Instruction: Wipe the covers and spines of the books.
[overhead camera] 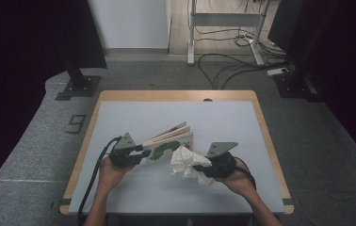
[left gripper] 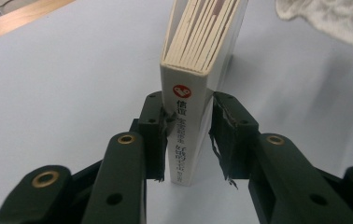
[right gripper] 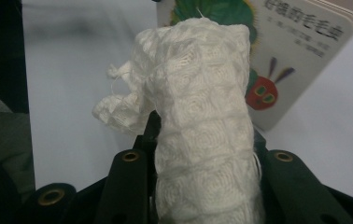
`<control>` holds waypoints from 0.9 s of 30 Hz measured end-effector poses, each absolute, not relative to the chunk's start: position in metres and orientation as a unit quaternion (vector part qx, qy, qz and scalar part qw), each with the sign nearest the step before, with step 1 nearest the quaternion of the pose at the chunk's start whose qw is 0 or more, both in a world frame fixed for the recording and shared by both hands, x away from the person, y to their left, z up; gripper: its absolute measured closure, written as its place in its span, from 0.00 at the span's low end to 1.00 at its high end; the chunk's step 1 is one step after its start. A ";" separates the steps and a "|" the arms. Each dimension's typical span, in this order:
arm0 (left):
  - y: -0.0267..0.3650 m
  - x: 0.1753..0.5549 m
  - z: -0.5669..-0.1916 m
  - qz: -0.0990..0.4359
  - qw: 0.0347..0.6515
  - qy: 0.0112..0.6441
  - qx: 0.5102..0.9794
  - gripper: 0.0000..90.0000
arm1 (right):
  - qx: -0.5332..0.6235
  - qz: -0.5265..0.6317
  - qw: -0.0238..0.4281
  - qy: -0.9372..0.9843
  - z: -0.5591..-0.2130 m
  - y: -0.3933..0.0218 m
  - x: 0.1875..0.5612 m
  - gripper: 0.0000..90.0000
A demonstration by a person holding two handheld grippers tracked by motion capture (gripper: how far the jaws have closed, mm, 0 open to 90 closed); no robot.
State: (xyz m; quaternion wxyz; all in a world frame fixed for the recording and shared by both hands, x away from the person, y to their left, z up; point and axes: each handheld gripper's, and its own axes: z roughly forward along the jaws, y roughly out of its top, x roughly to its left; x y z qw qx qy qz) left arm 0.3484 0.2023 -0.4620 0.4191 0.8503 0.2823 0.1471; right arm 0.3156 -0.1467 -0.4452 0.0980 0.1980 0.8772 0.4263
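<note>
The book (overhead camera: 169, 141) sits in the middle of the high view, on the pale blue bench (overhead camera: 133, 188); it is a thick board book with a green caterpillar on its cover. One end is lifted up off the bench, and the pages fan a little at the far end; the left gripper (overhead camera: 141, 153) holds it by the spine end. In the left gripper view the book (left gripper: 198, 79) stands between the two black jaws, and both pads press on its sides, so the jaws are closed tight on it.

The white cloth (overhead camera: 185, 162) is just to the right of the book in the high view, lower middle of the frame; it looks like it touches the cover, but I cannot tell for sure. The right gripper (overhead camera: 198, 167) has the cloth bunched up in its jaws; in the right gripper view the cloth (right gripper: 202, 135) rises from the bottom middle like a fat roll, pinched between the jaws, with the caterpillar cover (right gripper: 277, 60) right behind it at the upper right.

I think the step now is wiping the book cover with the cloth, while the other hand keeps the book steady; next, the cloth needs to rub across the cover. The left jaws need to hold firm so the book does not slip or tip; the right jaws need to keep their pinch so the cloth does not fall.
</note>
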 end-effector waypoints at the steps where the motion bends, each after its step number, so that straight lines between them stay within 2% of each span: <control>1: 0.202 0.348 -0.462 0.147 0.419 0.282 0.850 0.73 | 0.196 0.426 0.097 0.878 -0.445 -0.144 0.316 0.71; 17: 0.203 0.349 -0.462 0.144 0.421 0.280 0.851 0.73 | 0.147 0.425 0.084 0.889 -0.448 -0.092 0.318 0.71; 27: 0.203 0.350 -0.462 0.144 0.421 0.279 0.851 0.73 | 0.137 0.423 0.082 0.892 -0.460 -0.079 0.319 0.71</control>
